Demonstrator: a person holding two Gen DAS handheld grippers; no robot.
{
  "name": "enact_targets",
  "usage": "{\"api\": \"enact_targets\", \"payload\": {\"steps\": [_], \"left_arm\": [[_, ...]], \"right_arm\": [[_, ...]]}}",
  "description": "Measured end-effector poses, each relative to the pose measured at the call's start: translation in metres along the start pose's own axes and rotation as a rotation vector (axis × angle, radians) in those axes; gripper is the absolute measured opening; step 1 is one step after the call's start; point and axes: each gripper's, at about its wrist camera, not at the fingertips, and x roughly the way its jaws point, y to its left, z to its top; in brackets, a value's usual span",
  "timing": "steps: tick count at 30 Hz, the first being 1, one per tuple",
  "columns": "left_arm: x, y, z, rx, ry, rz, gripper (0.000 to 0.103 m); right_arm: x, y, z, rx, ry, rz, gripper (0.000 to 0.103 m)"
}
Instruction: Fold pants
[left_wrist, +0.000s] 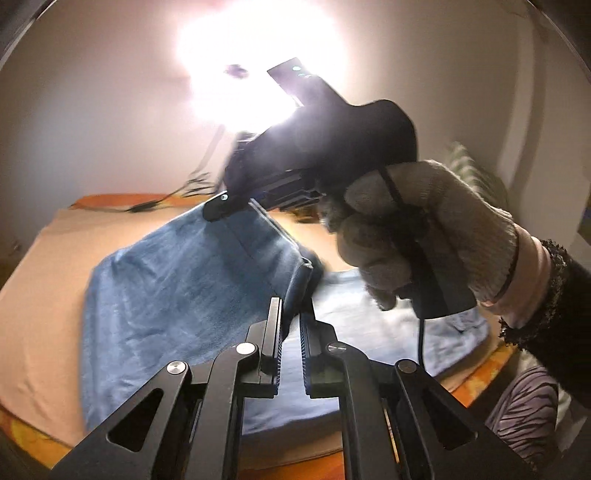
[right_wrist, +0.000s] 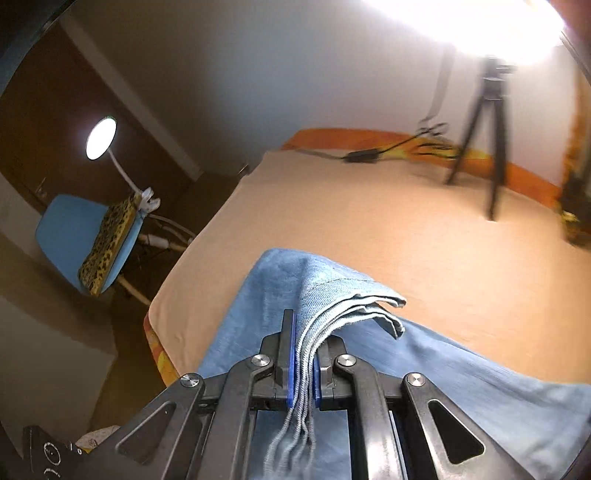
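Both grippers, left (left_wrist: 291, 314) and right (right_wrist: 304, 354), have their jaws clamped on the pants (right_wrist: 332, 295), lifting stacked hems above the bed (right_wrist: 369, 221) to fold them over.

The left claw (left_wrist: 291, 314) has its jaws nearly closed, pinching cloth at the tips. The right claw (right_wrist: 303, 354) is squeezed tight on a stack of cloth layers. A gloved right hand (left_wrist: 417, 236) grips the handle, held up high.
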Motion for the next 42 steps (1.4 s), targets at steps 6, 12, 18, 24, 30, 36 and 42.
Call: {"api": "enact_targets", "payload": {"steps": [6, 12, 18, 24, 30, 36, 42], "left_arm": [[0.024, -0.041, 0.0, 0.035, 0.014, -0.084, 0.007], [0.051, -0.053, -0.005, 0.055, 0.086, -0.11, 0.008], [0.093, -0.071, -0.011, 0.138, 0.187, -0.082, 0.033], [0.132, -0.106, -0.026, 0.324, 0.257, -0.02, 0.037], [0.171, -0.11, -0.033, 0.369, 0.302, 0.113, 0.049], [0.196, -0.092, -0.033, 0.35, 0.334, 0.158, 0.075], [0.205, -0.073, -0.026, 0.266, 0.353, 0.058, 0.056]], "right_arm": [[-0.046, -0.055, -0.028, 0.071, -0.042, -0.04, 0.005], [-0.051, -0.124, -0.067, 0.183, -0.032, -0.02, 0.005], [-0.029, -0.17, -0.092, 0.27, -0.009, 0.049, 0.005], [-0.01, -0.186, -0.091, 0.283, 0.036, 0.111, 0.005], [0.001, -0.198, -0.088, 0.311, 0.054, 0.181, 0.007], [0.009, -0.209, -0.08, 0.312, 0.067, 0.244, 0.023], [0.008, -0.23, -0.075, 0.365, 0.079, 0.278, 0.043]]}}
